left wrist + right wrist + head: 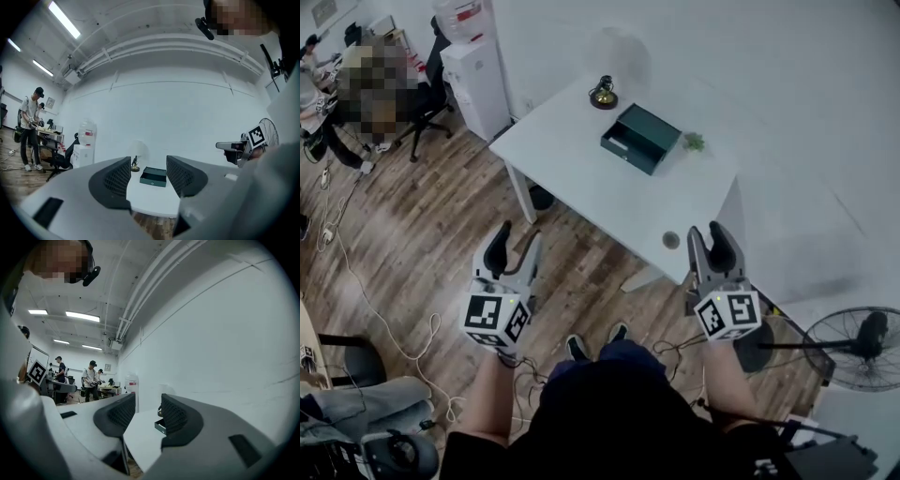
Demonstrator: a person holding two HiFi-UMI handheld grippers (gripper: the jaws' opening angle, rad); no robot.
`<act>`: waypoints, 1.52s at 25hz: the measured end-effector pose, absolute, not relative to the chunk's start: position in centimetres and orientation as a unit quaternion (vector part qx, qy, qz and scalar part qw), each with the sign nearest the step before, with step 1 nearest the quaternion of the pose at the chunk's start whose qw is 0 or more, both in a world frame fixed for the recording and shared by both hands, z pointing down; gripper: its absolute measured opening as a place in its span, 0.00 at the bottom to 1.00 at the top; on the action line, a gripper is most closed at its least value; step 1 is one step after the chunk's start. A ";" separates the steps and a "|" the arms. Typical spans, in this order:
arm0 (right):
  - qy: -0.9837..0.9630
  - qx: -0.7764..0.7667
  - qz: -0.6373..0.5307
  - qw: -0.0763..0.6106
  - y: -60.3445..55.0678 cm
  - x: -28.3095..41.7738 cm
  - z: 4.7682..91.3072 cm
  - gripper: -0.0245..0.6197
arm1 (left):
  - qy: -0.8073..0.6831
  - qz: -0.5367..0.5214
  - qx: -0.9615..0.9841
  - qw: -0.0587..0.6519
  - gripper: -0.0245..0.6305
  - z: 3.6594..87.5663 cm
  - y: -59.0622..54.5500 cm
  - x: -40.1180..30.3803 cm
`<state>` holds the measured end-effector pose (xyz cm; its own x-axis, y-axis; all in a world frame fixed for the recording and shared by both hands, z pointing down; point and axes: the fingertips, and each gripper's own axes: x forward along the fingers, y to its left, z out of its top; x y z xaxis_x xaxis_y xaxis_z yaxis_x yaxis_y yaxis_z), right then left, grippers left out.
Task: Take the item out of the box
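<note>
dark green box [640, 137] lies flat on the white surface [581, 178], toward its far side near the wall. its near end is slid partly open and a pale interior shows; contents cannot be made out. small brass-coloured ornament [603, 93] on a dark round base stands beyond the box, apart from it. tiny green object [694, 142] just beside the box's right corner.

left hand-held gripper [516, 240] hangs over the wooden floor [422, 244], short of the surface. its jaws are wide apart with nothing between them, and the box shows far off through the gap. right hand-held gripper [708, 234] is over the surface's near corner, jaws likewise apart and empty. both are well apart from the box.

standing fan [853, 347] at lower right. water dispenser [473, 70] by the wall at upper left.
</note>
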<state>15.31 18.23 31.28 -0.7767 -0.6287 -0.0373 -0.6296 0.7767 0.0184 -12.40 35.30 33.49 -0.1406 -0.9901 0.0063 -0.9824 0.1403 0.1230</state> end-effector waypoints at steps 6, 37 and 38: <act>0.946 -0.323 -0.009 0.011 14.3 12.3 33.8 0.31 | -0.754 -0.032 0.653 0.061 0.39 35.6 31.9 -14.3; 0.938 -0.324 -0.118 0.042 -14.7 8.0 37.6 0.24 | -0.743 0.055 0.666 0.043 0.31 32.8 0.5 -20.7; 0.935 -0.332 -0.117 0.039 -15.0 8.4 37.8 0.23 | -0.737 0.054 0.672 0.048 0.31 33.3 -0.4 -20.8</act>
<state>8.35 -15.05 37.82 -0.7768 -0.6298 0.0040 -0.6113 0.7525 -0.2451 -20.79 -0.39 33.32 -0.0930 -0.9852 0.1439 -0.9957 0.0917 -0.0153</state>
